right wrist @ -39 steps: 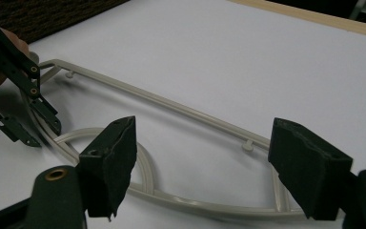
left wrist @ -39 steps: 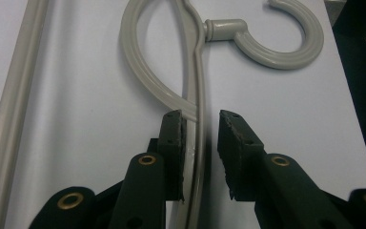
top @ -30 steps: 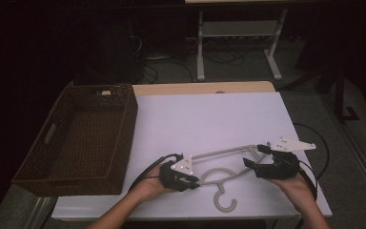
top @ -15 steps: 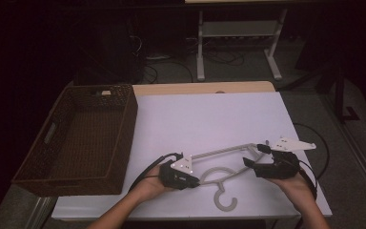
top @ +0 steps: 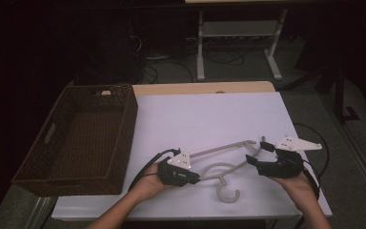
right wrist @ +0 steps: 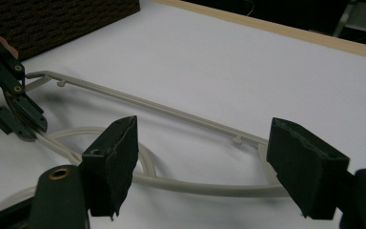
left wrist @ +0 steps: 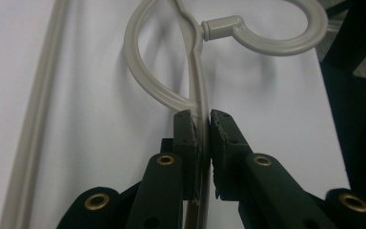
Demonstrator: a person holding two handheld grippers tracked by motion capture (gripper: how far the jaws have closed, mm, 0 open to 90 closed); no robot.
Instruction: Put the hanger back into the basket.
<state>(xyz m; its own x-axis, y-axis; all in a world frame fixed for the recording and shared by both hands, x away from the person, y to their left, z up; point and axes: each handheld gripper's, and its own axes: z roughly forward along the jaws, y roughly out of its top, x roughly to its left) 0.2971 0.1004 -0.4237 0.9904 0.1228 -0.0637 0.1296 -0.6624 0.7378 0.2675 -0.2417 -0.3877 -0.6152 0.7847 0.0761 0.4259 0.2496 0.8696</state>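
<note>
A white-covered tabletop [top: 209, 119] with a pale wooden far edge carries everything here. On its left side stands a large dark brown woven rectangular basket [top: 78, 138], its near corner reaching almost to the front edge. Near the front edge of the tabletop, to the right of the basket, lies a beige plastic clothes hanger [top: 224, 164], flat on the white surface, its straight bar on the far side and its round hook [top: 228, 193] pointing toward the person. The left gripper [top: 193, 177] is clenched on the hanger: in the left gripper view the thin beige arm [left wrist: 201, 95] runs between the two black pads, which press on it from both sides. The right gripper [top: 257, 153] sits at the hanger's right end, released, its jaws standing wide apart over the hanger without pinching it.
</note>
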